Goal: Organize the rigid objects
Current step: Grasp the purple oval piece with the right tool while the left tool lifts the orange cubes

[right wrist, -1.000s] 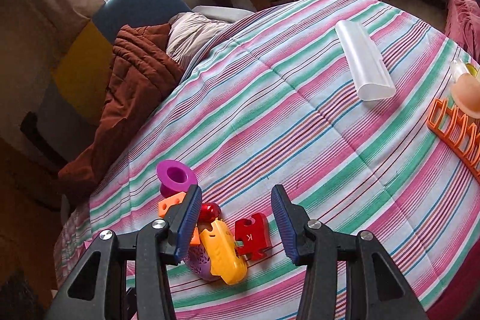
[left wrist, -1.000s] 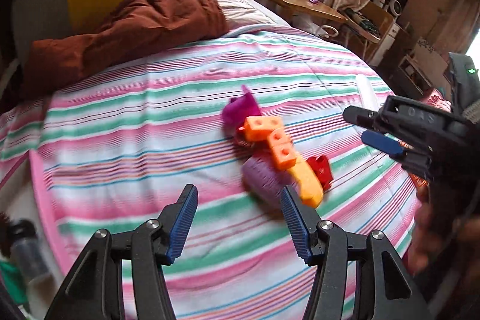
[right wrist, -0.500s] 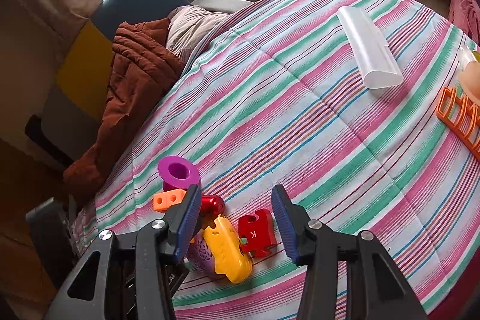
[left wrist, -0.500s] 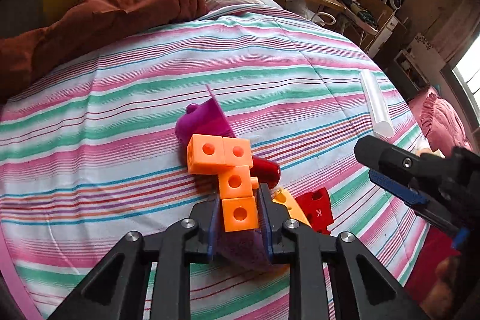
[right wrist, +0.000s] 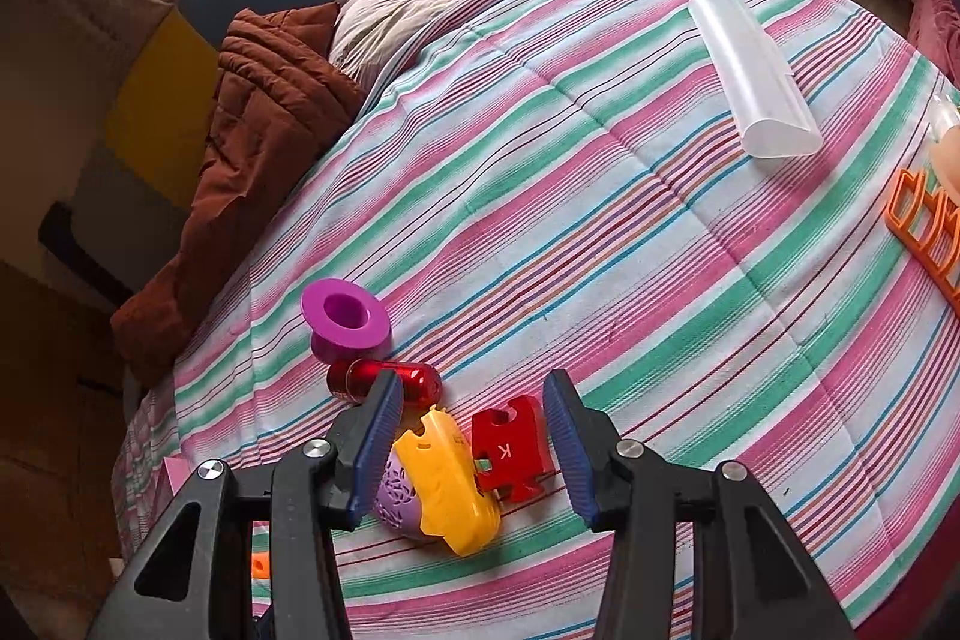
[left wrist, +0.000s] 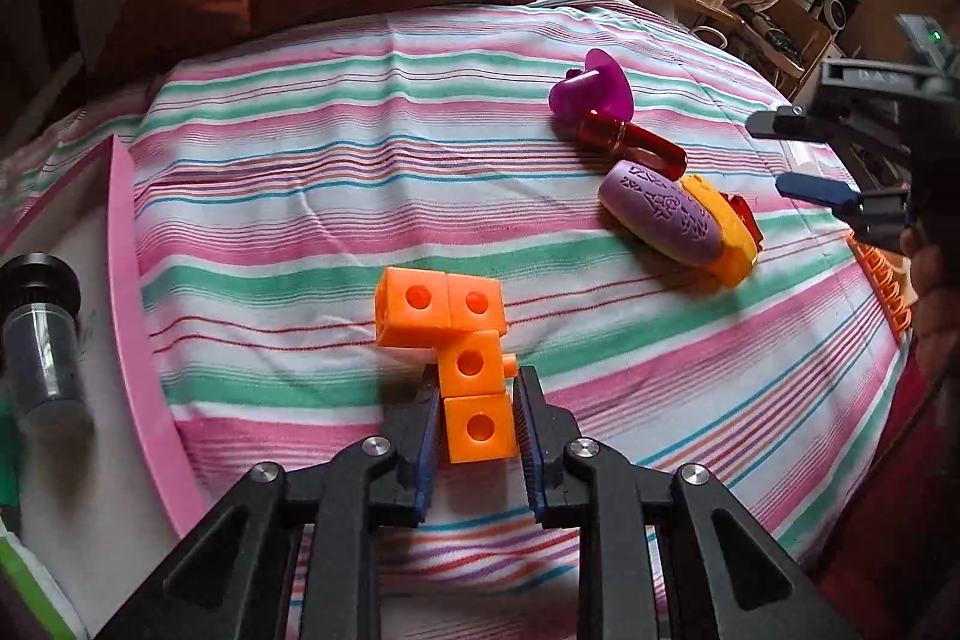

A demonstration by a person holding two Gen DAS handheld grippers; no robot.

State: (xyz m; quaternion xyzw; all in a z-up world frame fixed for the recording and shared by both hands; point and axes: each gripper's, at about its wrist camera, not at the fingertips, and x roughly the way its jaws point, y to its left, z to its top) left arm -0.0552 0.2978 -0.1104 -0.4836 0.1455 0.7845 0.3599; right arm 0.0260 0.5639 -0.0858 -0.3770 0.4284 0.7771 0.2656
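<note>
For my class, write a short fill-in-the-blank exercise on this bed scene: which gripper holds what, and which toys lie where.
1. The left gripper is shut on the ____ linked cubes.
2. The right gripper is ____, holding nothing.
3. The red puzzle piece bears the letter ____.
4. The red capsule lies right beside the ____ funnel-shaped toy.

Missing words: orange; open; K; purple

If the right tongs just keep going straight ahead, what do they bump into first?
Probably the red K piece and the yellow toy beside it: both sit between the open right tongs. Beyond them is only the striped bedspread. Height above the toys is unclear.
</note>
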